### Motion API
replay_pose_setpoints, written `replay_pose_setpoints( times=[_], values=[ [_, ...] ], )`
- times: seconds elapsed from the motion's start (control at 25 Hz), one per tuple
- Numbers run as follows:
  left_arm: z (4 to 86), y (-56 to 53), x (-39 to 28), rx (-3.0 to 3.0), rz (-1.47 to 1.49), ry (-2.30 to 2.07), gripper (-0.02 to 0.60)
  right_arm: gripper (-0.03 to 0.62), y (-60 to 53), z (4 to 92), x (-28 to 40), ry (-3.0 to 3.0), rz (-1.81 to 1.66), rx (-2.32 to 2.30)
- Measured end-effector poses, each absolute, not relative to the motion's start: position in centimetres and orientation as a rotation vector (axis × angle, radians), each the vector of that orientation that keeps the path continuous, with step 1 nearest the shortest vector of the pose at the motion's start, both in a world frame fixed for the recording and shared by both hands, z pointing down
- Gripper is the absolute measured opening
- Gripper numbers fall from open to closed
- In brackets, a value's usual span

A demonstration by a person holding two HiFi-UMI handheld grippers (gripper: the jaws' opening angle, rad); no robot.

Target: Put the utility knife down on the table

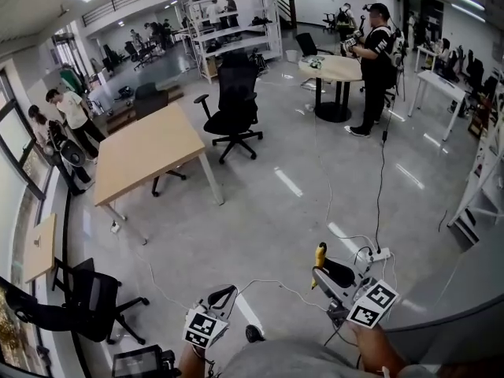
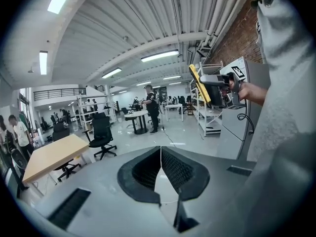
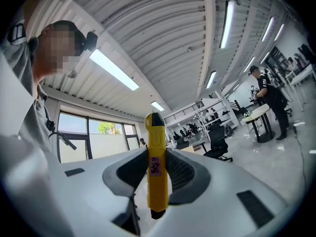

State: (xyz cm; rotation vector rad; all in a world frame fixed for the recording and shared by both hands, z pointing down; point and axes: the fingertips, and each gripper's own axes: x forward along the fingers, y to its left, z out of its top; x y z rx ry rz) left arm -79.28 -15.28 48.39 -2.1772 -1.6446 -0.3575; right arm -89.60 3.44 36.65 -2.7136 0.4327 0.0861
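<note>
A yellow utility knife (image 3: pixel 157 164) stands upright between the jaws of my right gripper (image 3: pixel 157 169), which is shut on it. In the head view the knife (image 1: pixel 320 255) pokes up from the right gripper (image 1: pixel 324 274) at the bottom right, held high above the floor. The left gripper view also catches the knife (image 2: pixel 199 83) in the raised right gripper. My left gripper (image 2: pixel 160 174) is shut with nothing between its jaws; it sits at the bottom left of the head view (image 1: pixel 223 298). The wooden table (image 1: pixel 148 150) stands well ahead to the left.
A black office chair (image 1: pixel 235 105) stands behind the table, another chair (image 1: pixel 90 299) at the near left. A round table (image 1: pixel 335 69) with a person (image 1: pixel 374 61) beside it lies far ahead. Cables and a power strip (image 1: pixel 379 254) trail on the grey floor. Shelving (image 1: pixel 484 179) lines the right.
</note>
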Motion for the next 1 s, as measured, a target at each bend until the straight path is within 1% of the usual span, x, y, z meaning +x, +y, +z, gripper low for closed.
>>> replay_pose_setpoints(
  times=[0.28, 0.48, 0.72, 1.0],
  values=[
    [47.1, -15.6, -69.6, -2.150, -0.315, -1.686, 0.006, 0.118, 2.4, 34.3, -81.7, 0.371, 0.150, -2.742],
    [47.1, -15.4, -65.0, -2.091, -0.288, -1.758, 0.006, 0.118, 1.9, 34.0, -78.4, 0.263, 0.170, -2.759],
    [47.9, -12.7, -61.8, -2.056, -0.314, -1.813, 0.006, 0.118, 4.3, 34.4, -76.3, 0.186, 0.140, -2.768],
    [47.9, -6.4, -59.6, -2.062, -0.310, -1.784, 0.006, 0.118, 10.5, 35.6, -73.8, 0.217, 0.131, -2.746]
  ],
)
